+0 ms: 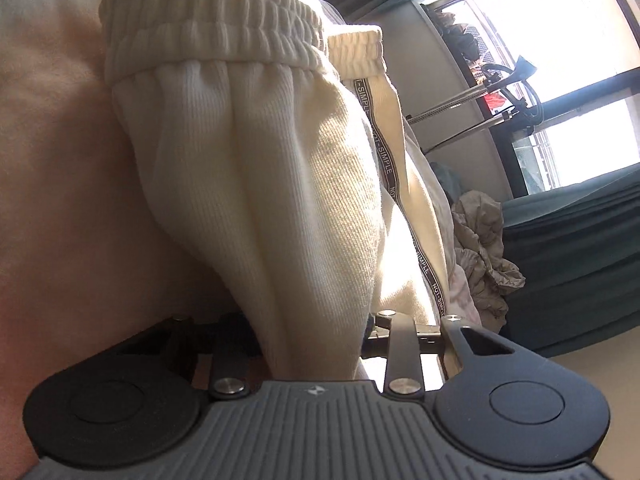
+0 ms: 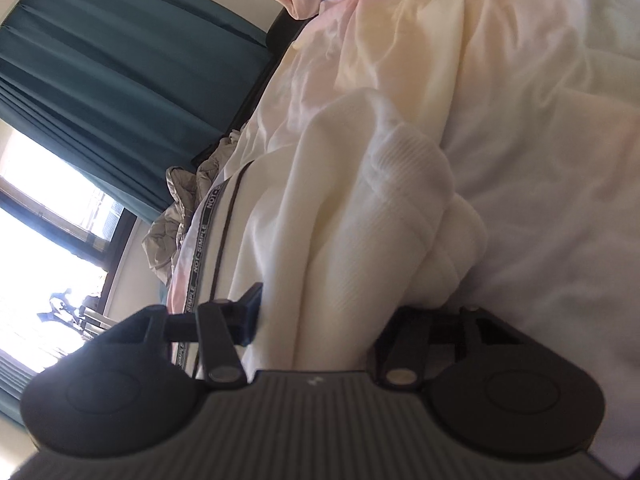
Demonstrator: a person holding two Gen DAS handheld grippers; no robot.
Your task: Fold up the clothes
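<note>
We've got both tongs, left tongs [image 1: 316, 344] and right tongs [image 2: 316, 332], clamped on the cream sweatpants [image 1: 256, 184], mid-fold over the bed [image 2: 540, 200], next we probably lay them flat.

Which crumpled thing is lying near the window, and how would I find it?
Start at the bright window with the teal curtain below it. Just in front of that curtain, beside the cream trousers held in the left tongs, sits a scrunched grey-beige cloth. It alone is wrinkled, dull, and has no lettered stripe.
</note>
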